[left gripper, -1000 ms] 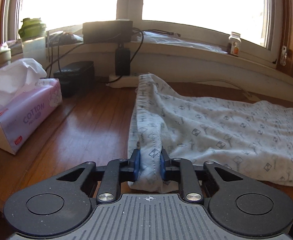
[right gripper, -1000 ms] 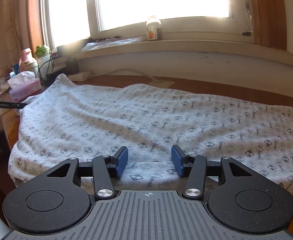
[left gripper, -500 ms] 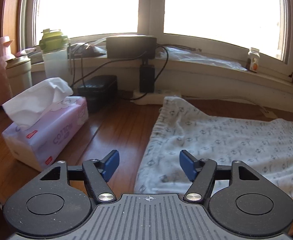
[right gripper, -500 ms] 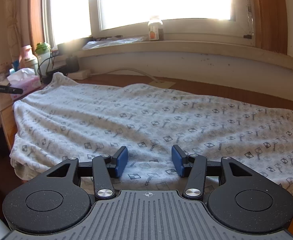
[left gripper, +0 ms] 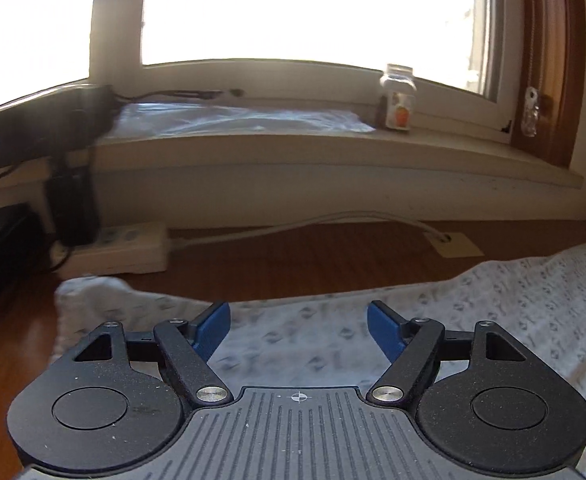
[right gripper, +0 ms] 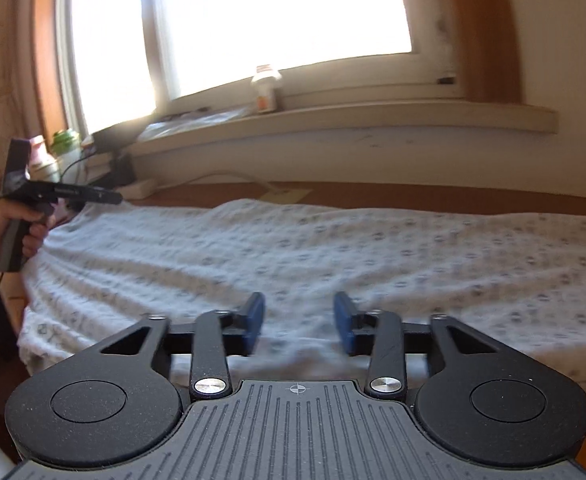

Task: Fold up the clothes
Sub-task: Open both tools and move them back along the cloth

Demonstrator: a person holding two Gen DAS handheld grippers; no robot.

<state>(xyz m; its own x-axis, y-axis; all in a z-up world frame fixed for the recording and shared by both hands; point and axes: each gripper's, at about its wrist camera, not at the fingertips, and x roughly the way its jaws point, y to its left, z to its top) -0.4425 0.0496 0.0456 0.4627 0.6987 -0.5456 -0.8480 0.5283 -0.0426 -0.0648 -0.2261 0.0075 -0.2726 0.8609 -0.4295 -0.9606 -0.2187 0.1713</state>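
Both the left gripper (left gripper: 297, 326) and right gripper (right gripper: 299, 326) hover spread and empty-jawed over the patterned garment (right gripper: 333, 248).

Left claw (left gripper: 297, 328) agape, right claw (right gripper: 299, 322) — parted

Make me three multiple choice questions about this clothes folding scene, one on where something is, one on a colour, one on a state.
1. Where does the small bottle stand?
A. on the windowsill
B. on the cloth
C. on the floor

2. What colour are the left gripper pads?
A. red
B. blue
C. green

3. How is the patterned cloth lying?
A. rolled up
B. hanging
C. spread on the wooden table

Answers: 1 A, it sits on the sill by the window frame. 2 B, both pads show blue. 3 C, it lies spread out; both grippers' jaws are open and empty, the right gripper too.
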